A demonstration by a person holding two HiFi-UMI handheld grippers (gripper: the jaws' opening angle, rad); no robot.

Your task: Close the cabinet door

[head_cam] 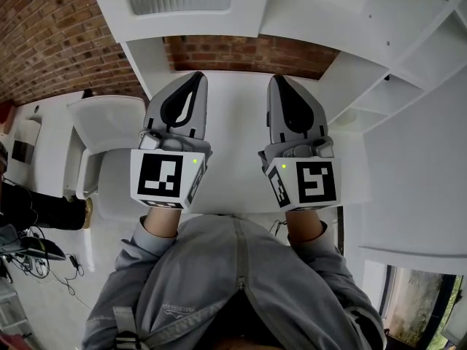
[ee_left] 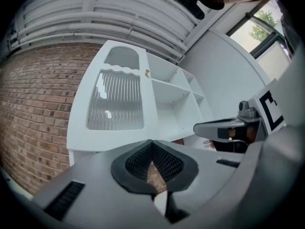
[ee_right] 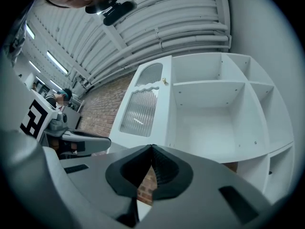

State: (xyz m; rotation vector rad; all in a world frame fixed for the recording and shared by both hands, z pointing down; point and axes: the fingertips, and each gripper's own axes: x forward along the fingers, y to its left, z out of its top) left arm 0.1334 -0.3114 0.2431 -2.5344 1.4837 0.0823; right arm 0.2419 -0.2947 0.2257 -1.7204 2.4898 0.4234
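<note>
The white cabinet door (head_cam: pixel 182 6) with a ribbed glass pane stands swung open, up and ahead of me. It also shows in the left gripper view (ee_left: pixel 116 104) and the right gripper view (ee_right: pixel 145 104). To its right are the cabinet's bare white shelves (head_cam: pixel 408 57) (ee_right: pixel 214 113). My left gripper (head_cam: pixel 195 75) (ee_left: pixel 151 143) and right gripper (head_cam: pixel 277 79) (ee_right: pixel 151 148) are held side by side below the door, apart from it. Both are shut with nothing between their jaws.
A white counter top (head_cam: pixel 237 122) lies under the grippers, against a red brick wall (head_cam: pixel 51 35). A white chair (head_cam: pixel 106 126) and floor cables (head_cam: pixel 36 257) are at the left. A tall white panel (head_cam: pixel 416 181) stands at the right.
</note>
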